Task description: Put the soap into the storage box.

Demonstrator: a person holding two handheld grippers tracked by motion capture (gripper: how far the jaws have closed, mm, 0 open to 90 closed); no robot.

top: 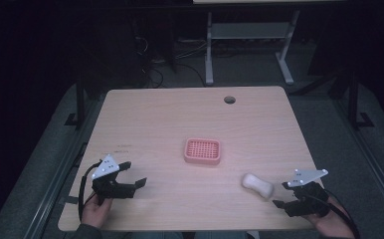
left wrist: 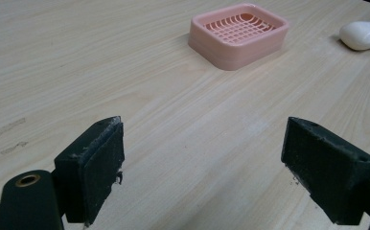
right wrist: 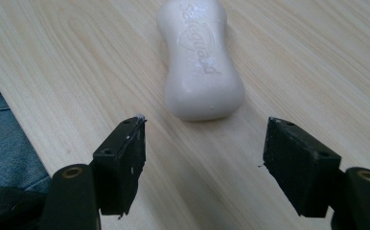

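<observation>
Left gripper: I see my left gripper [top: 134, 175] at the near left of the table [top: 155, 114], held in the left hand [top: 96, 209]. In the left gripper view its jaws stand wide apart with bare wood between them.

Left gripper's outlook: from its own camera I look across the table [left wrist: 77, 57] at the pink soap dish [left wrist: 238, 34] far ahead and one end of the soap bar [left wrist: 365, 35] at the far right edge.

Soap dish: the pink soap dish [top: 203, 151] sits near the middle of the table, its slatted top up, well apart from both grippers.

Soap bar: the white soap bar [top: 257, 185] lies flat on the wood to the near right of the dish, apart from it. In the right gripper view the soap bar [right wrist: 200, 57] shows embossed lettering I cannot fully read.

Right gripper: my right gripper [top: 280, 194] is at the near right, in the right hand [top: 329, 221], just beside the soap. Its jaws are spread wide, the soap just beyond them, untouched.
</observation>
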